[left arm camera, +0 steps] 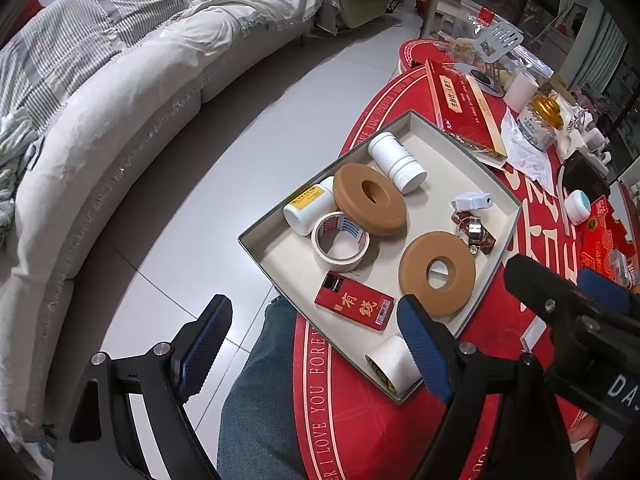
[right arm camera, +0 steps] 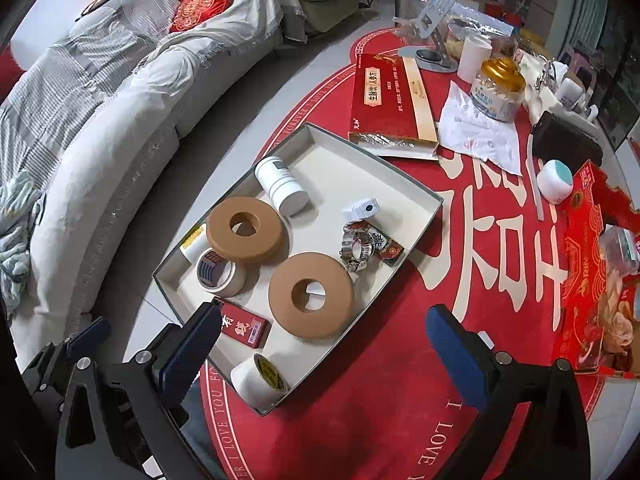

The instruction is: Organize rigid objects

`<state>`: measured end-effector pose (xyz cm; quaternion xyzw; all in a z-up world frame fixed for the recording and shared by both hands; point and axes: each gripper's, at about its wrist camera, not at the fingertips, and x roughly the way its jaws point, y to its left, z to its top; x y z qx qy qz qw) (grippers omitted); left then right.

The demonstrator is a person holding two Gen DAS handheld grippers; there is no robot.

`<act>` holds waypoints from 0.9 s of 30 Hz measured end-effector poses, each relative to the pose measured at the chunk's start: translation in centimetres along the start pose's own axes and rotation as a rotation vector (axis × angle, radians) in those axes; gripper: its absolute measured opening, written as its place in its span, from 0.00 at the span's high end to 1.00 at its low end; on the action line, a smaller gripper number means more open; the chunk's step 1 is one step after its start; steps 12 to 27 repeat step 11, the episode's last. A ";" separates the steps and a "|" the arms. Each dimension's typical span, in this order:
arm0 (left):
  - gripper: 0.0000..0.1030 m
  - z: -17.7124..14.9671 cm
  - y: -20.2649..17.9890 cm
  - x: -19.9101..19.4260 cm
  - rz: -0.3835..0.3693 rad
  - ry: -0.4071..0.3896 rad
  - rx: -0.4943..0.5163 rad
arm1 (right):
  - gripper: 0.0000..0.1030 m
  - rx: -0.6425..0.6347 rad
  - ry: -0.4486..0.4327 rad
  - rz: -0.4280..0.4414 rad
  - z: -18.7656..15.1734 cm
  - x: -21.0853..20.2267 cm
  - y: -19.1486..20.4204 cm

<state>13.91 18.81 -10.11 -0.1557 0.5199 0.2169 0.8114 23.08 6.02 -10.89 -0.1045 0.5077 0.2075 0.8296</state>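
A shallow grey box (left arm camera: 496,184) (right arm camera: 424,194) lies on the red table. It holds two tan rings (left arm camera: 436,274) (right arm camera: 276,296), another tan ring (left arm camera: 370,198) (right arm camera: 244,236), white bottles (left arm camera: 396,162) (right arm camera: 280,184), a tape roll (left arm camera: 340,242) (right arm camera: 218,274), a red pack (left arm camera: 354,306) (right arm camera: 244,326), a white roll (left arm camera: 394,362) (right arm camera: 258,380), metal clamps (right arm camera: 356,248) and a white plug (right arm camera: 360,208). My left gripper (left arm camera: 316,344) is open and empty over the box's near edge. My right gripper (right arm camera: 324,354) is open and empty above the box's near end.
A long red carton (right arm camera: 392,100), a jar with gold lid (right arm camera: 498,88), white paper (right arm camera: 480,132), a small teal-topped pot (right arm camera: 554,182) and a red snack box (right arm camera: 600,264) crowd the table's far and right sides. A sofa (left arm camera: 120,120) stands left across the floor.
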 end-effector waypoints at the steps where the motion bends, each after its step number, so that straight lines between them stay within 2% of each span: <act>1: 0.16 0.0 0.0 0.0 0.000 -0.001 -0.001 | 0.00 0.000 -0.001 0.003 0.0 -0.1 0.1; 27: 0.16 0.3 0.4 -0.3 0.000 -0.019 -0.021 | 0.00 -0.011 -0.001 -0.005 0.0 -0.4 0.3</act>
